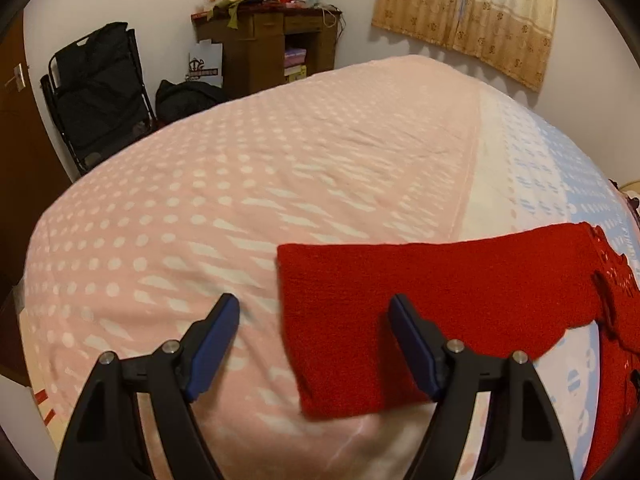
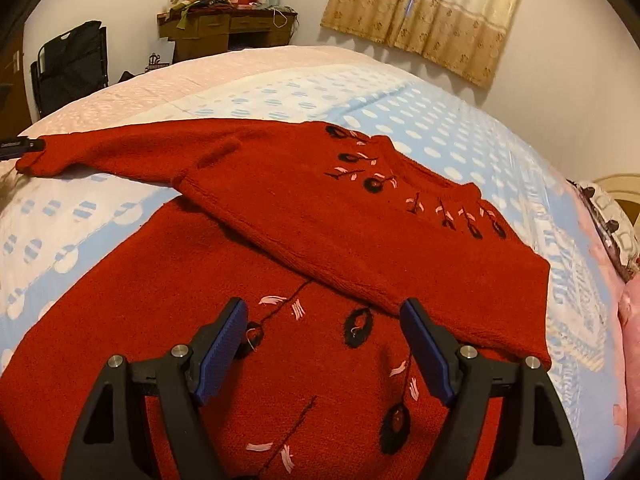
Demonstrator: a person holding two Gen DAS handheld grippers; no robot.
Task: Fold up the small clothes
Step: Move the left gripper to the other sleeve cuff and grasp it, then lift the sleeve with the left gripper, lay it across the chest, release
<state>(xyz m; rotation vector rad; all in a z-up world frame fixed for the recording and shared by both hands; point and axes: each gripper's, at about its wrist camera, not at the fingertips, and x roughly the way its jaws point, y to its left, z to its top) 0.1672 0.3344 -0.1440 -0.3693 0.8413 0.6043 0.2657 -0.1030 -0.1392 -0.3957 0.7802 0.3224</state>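
Observation:
A red knitted sweater [image 2: 328,216] with black and pink embroidery lies on the bed. Its upper part rests across the lower body panel, and one sleeve [image 2: 132,152] stretches out to the left. My right gripper [image 2: 324,306] hovers open over the embroidered front, nothing between its blue pads. In the left wrist view the same sleeve [image 1: 460,276] lies flat on the sheet. My left gripper [image 1: 313,302] stands open above its cuff end, one finger on each side of the cuff's edge, not pinching it. The left gripper's tip [image 2: 20,146] shows beside the cuff in the right wrist view.
The bed sheet [image 1: 240,184] is pink with white dots on the left and blue [image 2: 460,128] on the right. Beyond the bed stand a cluttered wooden dresser [image 1: 264,40], a black folding chair [image 1: 96,88], a dark bag [image 1: 184,96] and a curtain [image 1: 468,12]. A pillow [image 2: 612,216] lies at far right.

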